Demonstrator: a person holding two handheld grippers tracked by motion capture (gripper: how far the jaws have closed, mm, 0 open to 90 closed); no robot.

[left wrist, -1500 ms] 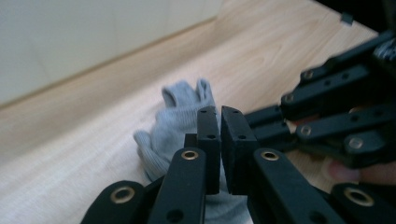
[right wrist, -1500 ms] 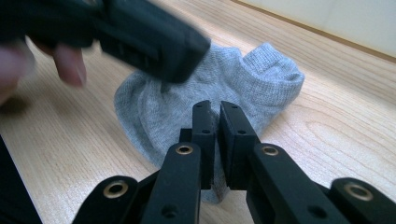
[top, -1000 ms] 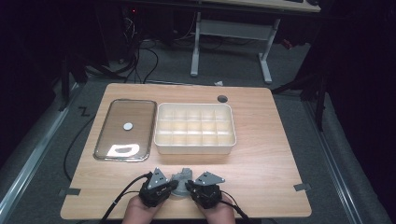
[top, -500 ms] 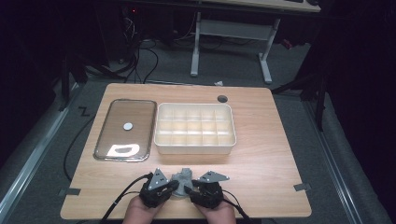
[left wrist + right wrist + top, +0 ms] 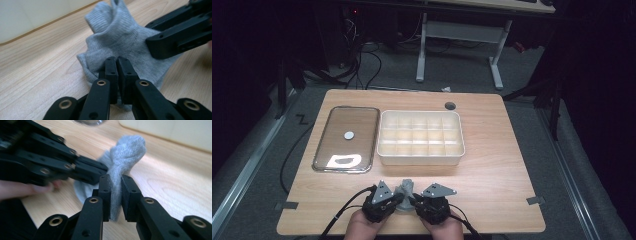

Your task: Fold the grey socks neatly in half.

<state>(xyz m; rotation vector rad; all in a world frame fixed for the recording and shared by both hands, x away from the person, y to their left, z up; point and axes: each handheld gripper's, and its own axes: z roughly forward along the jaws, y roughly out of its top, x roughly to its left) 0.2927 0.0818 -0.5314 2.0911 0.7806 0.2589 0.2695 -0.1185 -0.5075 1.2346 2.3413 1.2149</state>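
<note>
A pale wooden worktop (image 5: 492, 150) stands in a dark room, with grey floor around it, cables on the floor behind and the white legs of another desk (image 5: 459, 47) farther back. From above, a shiny metal tray (image 5: 346, 138) with a small white disc on it lies at the left, and just beside it sits a cream box (image 5: 420, 137) divided into small compartments. Near the front edge a grey sock (image 5: 405, 191) lies bunched between the two claws — the left claw (image 5: 398, 199) and the right claw (image 5: 414, 201) meet at it from either side. The high view gives this layout but leaves the grip too small to read; the close views supply it. In the left gripper view the left claw (image 5: 117, 62) is pinched almost flat on a fold of the sock (image 5: 117, 37), which rests on the wood. In the right gripper view the right claw (image 5: 115, 181) has just been closing and clamps a thicker ridge of the sock (image 5: 125, 152), whose top stands up in a knot-like lump — the left claw's jaws reach in from the left.
</note>
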